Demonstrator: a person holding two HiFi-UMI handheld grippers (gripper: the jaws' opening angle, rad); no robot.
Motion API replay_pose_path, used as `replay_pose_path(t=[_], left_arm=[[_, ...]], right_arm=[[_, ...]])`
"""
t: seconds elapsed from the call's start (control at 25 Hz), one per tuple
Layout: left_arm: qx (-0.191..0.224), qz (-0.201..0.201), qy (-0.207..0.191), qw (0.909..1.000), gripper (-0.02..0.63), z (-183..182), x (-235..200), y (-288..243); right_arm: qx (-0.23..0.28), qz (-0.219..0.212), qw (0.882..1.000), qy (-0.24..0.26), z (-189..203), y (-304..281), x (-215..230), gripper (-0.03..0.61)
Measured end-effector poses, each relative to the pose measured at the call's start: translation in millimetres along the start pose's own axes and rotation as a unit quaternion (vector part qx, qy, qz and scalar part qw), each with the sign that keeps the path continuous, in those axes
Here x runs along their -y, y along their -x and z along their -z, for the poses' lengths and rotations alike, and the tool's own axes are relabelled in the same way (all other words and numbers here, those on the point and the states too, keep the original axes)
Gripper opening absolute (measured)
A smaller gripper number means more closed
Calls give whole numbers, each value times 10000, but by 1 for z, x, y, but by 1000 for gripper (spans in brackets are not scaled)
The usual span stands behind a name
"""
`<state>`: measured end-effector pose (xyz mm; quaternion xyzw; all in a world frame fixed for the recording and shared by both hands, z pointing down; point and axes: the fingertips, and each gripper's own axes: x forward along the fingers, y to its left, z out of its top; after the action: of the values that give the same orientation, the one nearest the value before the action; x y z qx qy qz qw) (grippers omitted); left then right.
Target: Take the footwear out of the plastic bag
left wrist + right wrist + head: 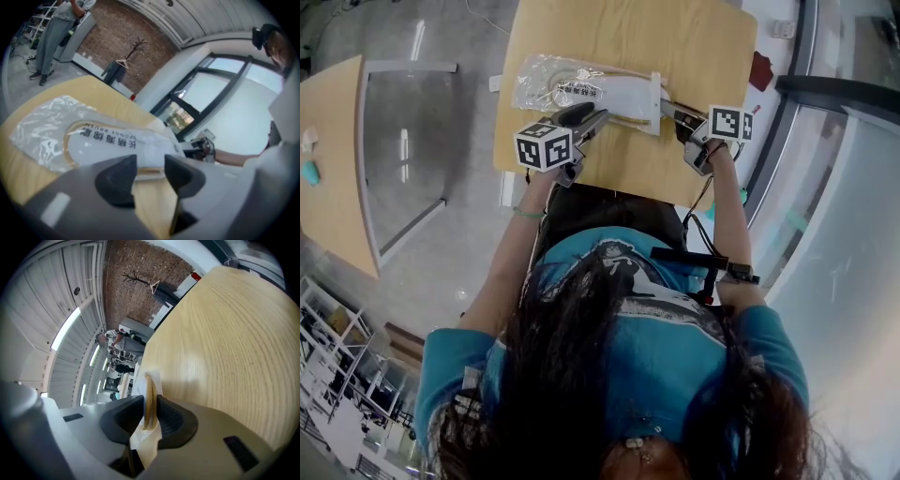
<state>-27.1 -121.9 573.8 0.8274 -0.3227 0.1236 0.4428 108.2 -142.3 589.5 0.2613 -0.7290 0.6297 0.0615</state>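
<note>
Head view first: what sits on the left?

The left gripper (584,118) is over the pale wooden bench (675,37). Its fingers are apart with only bare wood showing in the gap, and their tips are right at the near edge of the crinkled clear plastic bag (539,84).

And the footwear?

A white, tan-rimmed flat slipper (609,94) lies inside that bag, flat on the bench, under a line of dark print.

Further right?

The slipper's end pokes out of the bag's right-hand mouth – and the right gripper (672,110) has its fingers closed on that end. The right gripper view shows the thin tan-and-white edge pinched between the pads (174,418), standing on edge.
</note>
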Motion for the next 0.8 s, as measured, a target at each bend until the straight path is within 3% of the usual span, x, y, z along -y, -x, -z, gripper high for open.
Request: replay_pose_path(t=[0.16,0.36,0.6,0.8], left_arm=[[201,-155,195,9995,181,-3,-10,23],[648,-113,908,9937,220,-5,-27,43],[1380,365,2073,9678,282,-23,-43,43],[1633,990,2231,9559,284,-36,-30,41]], right_arm=[[404,-218,9986,-267,-14,2,-17,84],[510,-585,9969,-136,-21,12,-37,78],[608,-1188,9910,-141,-19,20,-58,75],[562,-1675,9842,-136,-15,27,-75,74]])
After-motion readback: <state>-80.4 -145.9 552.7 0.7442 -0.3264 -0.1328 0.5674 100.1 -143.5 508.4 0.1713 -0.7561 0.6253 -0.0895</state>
